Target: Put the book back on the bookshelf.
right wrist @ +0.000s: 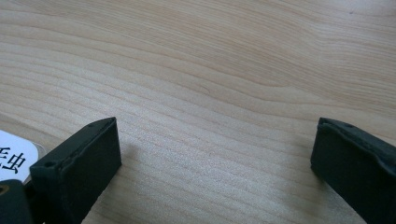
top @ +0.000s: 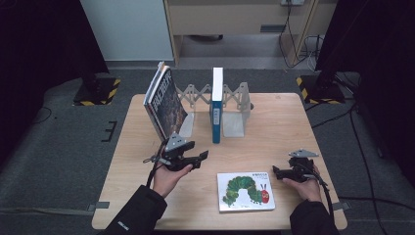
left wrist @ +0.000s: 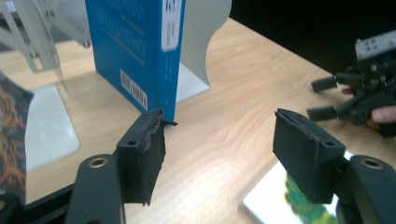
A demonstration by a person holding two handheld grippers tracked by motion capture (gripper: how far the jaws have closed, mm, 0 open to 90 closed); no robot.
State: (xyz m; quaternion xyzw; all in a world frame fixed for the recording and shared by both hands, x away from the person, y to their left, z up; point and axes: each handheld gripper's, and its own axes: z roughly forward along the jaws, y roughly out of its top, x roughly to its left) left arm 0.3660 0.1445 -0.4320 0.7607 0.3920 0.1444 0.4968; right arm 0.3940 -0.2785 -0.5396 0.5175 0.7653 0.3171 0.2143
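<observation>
A white picture book with a green caterpillar (top: pixel 245 191) lies flat near the table's front edge, between my two grippers. My left gripper (top: pixel 202 156) hovers left of it, jaws pointing right, open with nothing between them (left wrist: pixel 219 140). Beyond it a blue book (left wrist: pixel 135 46) stands upright against a grey metal bookend (left wrist: pixel 205 42). My right gripper (top: pixel 276 172) rests low at the book's right, pointing left, open and empty (right wrist: pixel 215 140) over bare wood. A white corner of the picture book (right wrist: pixel 14 156) sits by its left jaw.
Dark-covered books (top: pixel 164 100) lean at the left end of an expandable bookend rack (top: pixel 235 95) at the back of the wooden table (top: pixel 284 122). The blue book (top: pixel 216 105) stands in the rack's middle. Dark floor and black stands surround the table.
</observation>
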